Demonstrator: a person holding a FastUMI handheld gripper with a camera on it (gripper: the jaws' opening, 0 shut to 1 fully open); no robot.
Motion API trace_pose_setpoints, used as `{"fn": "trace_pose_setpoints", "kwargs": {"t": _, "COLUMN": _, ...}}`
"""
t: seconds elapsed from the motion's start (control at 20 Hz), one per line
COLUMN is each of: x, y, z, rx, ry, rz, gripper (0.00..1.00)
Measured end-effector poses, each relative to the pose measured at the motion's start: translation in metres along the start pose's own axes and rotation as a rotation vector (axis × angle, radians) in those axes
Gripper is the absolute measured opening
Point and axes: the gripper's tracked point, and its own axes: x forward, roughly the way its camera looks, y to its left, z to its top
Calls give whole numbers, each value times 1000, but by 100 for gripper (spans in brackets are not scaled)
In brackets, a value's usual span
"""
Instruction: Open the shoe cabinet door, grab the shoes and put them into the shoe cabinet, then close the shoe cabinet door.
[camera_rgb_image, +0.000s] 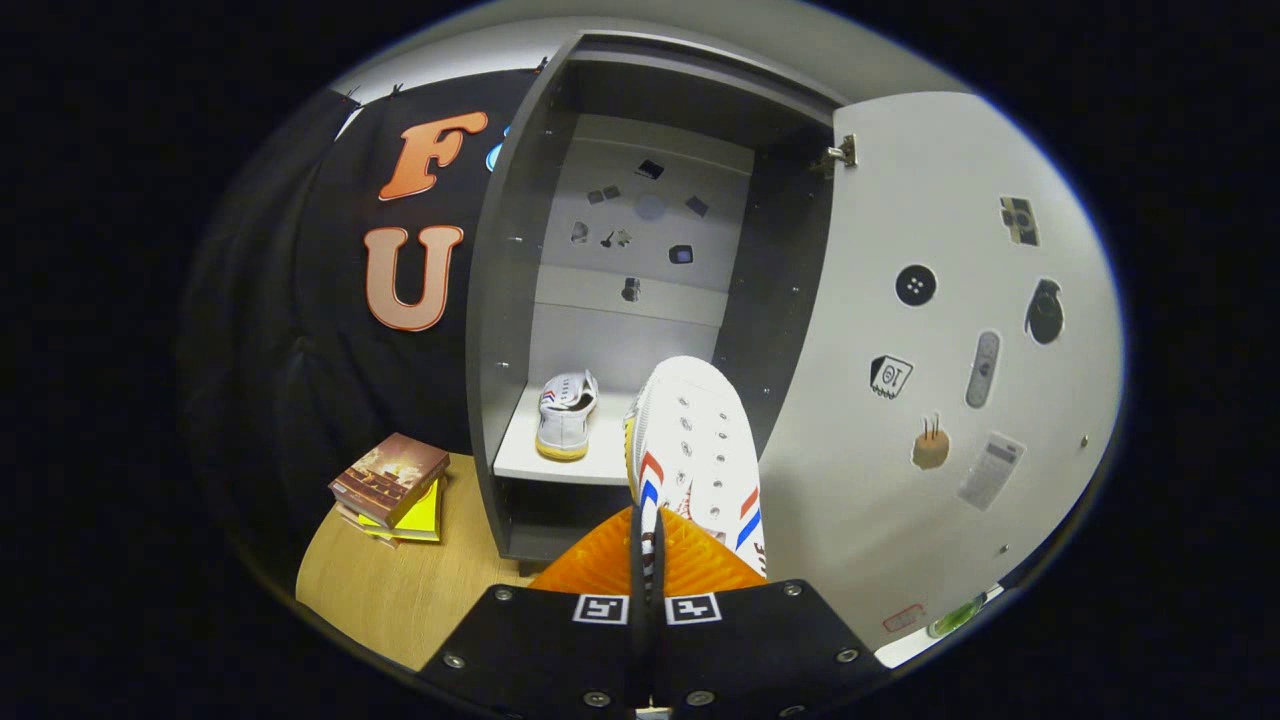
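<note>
Gripper view: the tool (647, 545) is clenched on the rim of a white canvas shoe with red and blue stripes (700, 455), both fingers pressing it; the shoe extends ahead of the fingers, toe far, toward the grey open shoe cabinet (520, 300). A second matching white shoe (565, 412) stands on the cabinet's lower shelf (560, 466), beyond and left of the held one. The cabinet door (950, 400) stands open at right. A stack of books (392, 485) lies on the wooden bench (400, 590), near left.

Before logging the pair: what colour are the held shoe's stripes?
Red and blue on the white shoe, seen in the gripper view.
</note>
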Motion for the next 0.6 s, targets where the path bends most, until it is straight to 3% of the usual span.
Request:
{"fn": "trace_pose_setpoints", "kwargs": {"t": 0.35, "x": 93, "y": 3, "z": 48, "rx": -39, "ry": 0, "rz": 10, "gripper": 0}}
{"fn": "trace_pose_setpoints", "kwargs": {"t": 0.6, "x": 188, "y": 10, "z": 48, "rx": -76, "ry": 46, "rz": 20, "gripper": 0}}
